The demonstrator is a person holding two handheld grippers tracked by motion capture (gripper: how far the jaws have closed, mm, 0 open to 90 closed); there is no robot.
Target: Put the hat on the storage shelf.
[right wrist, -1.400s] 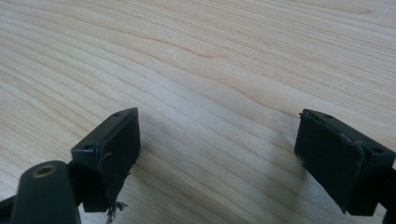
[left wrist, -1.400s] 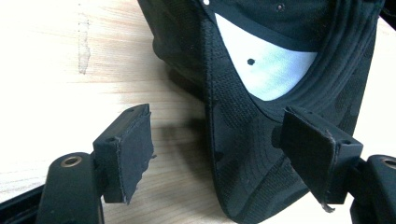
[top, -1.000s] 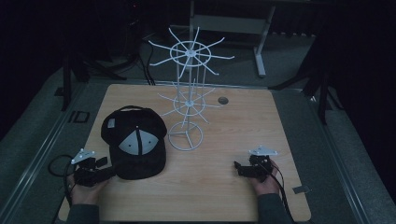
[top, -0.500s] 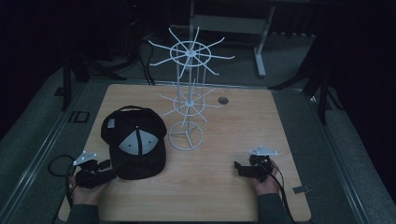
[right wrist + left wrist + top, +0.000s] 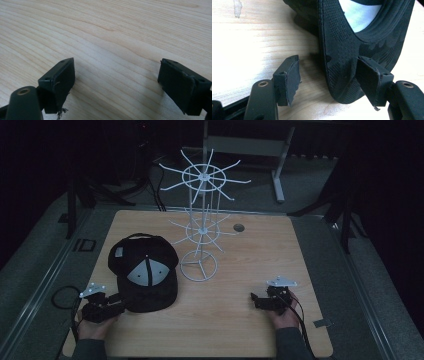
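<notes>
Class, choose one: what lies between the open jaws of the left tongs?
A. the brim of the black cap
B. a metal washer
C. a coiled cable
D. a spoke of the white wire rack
A: in the left gripper view the black cap has its brim edge between the spread jaws of the left tongs.

No readable text, numbers or brand marks anywhere. The black cap (image 5: pixel 144 272) has a small pale tag inside near its back edge in the high view, too small and blurred to read. A small grey patch on the table (image 5: pixel 260 245) near its right front corner carries no legible lettering. Both gripper views: nothing written.
</notes>
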